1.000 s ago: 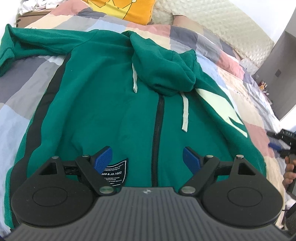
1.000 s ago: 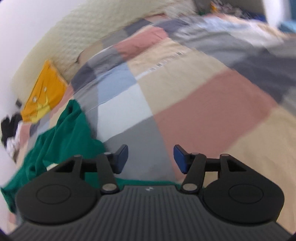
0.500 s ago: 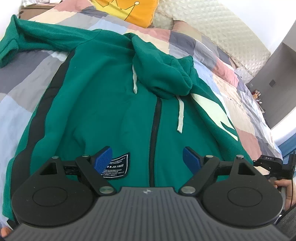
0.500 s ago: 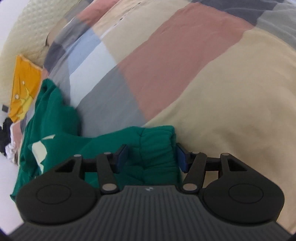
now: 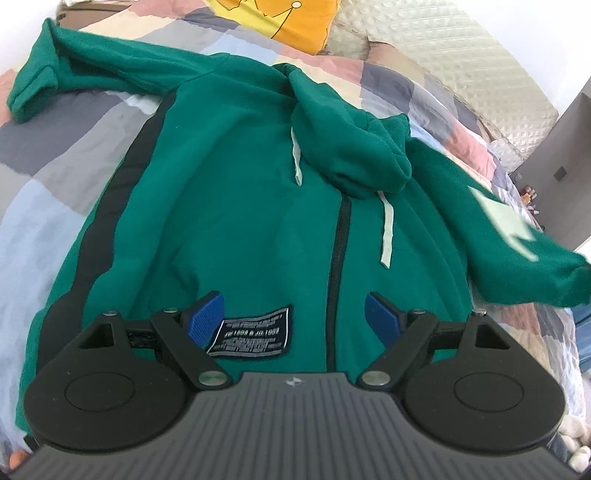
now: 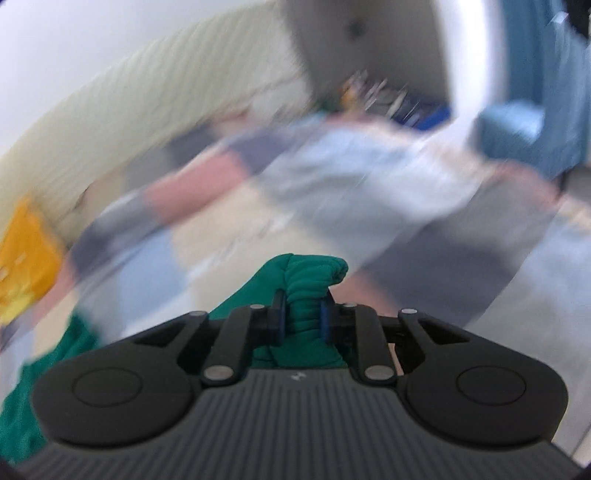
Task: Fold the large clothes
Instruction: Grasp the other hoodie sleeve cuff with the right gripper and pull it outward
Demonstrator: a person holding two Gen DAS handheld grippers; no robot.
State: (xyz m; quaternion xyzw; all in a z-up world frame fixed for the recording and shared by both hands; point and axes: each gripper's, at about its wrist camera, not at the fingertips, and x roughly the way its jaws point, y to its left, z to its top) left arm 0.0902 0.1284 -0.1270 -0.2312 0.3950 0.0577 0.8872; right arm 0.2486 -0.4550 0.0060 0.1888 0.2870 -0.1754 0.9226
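Note:
A green zip hoodie [image 5: 240,206] lies front up on the bed, hood flopped over its chest, with a black label near the hem. Its left sleeve [image 5: 74,70] stretches out to the far left. Its right sleeve [image 5: 517,236], with a pale patch, is lifted off the bed at the right. My left gripper [image 5: 293,317] is open above the hem, straddling the label and zip. My right gripper [image 6: 300,321] is shut on the green sleeve cuff [image 6: 306,280] and holds it in the air; that view is blurred by motion.
The bed has a patchwork quilt [image 5: 55,162] of grey, blue, pink and beige squares. An orange pillow [image 5: 295,18] and a cream quilted headboard [image 5: 461,62] lie at the far side. A dark cabinet [image 5: 561,147] stands at the right.
My right gripper closed on the sleeve cuff and lifted it off the bed. My left gripper stayed open and moved a little toward the hoodie's hem.

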